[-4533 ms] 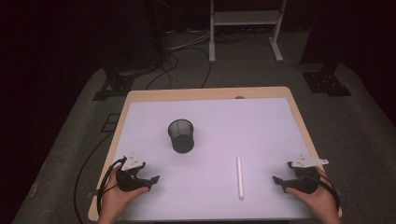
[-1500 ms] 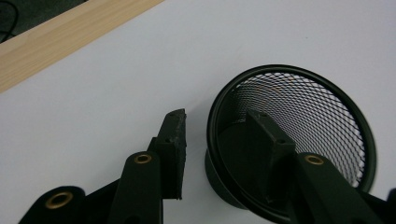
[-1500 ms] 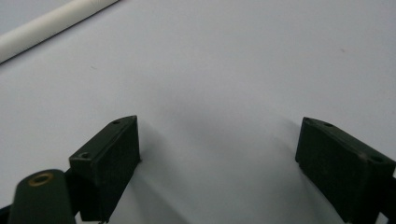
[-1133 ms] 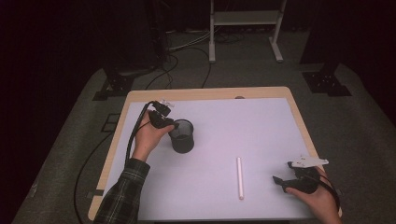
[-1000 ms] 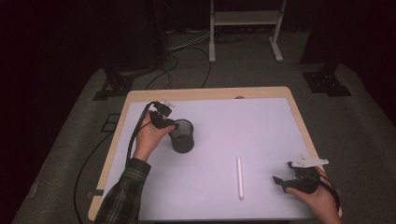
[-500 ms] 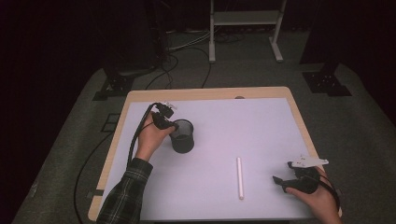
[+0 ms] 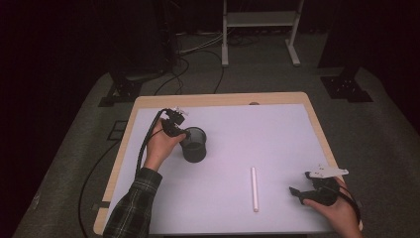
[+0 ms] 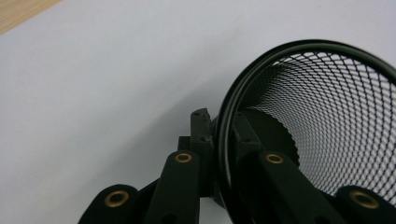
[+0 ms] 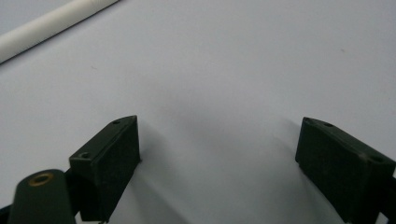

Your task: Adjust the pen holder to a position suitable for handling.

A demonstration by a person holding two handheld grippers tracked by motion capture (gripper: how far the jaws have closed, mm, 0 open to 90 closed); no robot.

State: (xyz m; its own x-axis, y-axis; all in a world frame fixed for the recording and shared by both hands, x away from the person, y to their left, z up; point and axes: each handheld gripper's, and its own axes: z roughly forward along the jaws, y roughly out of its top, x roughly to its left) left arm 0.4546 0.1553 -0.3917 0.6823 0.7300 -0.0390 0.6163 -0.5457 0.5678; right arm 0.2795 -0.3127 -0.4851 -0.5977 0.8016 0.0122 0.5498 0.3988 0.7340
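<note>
Left gripper (image 7: 179,130) moved up to mesh cup (image 7: 194,145), clenching rim; right gripper (image 7: 302,192) released, near front edge.

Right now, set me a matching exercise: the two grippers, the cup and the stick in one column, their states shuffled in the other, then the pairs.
Things:
1. left gripper
2. right gripper
3. mesh cup
4. white stick

States:
A. lying flat on the table, untouched
B. jaws wide apart over bare table
C. standing upright, gripped at its rim
D. jaws closed on a black rim, one inside, one outside

Pairs: 1-D, 2-B, 3-C, 4-A
</note>
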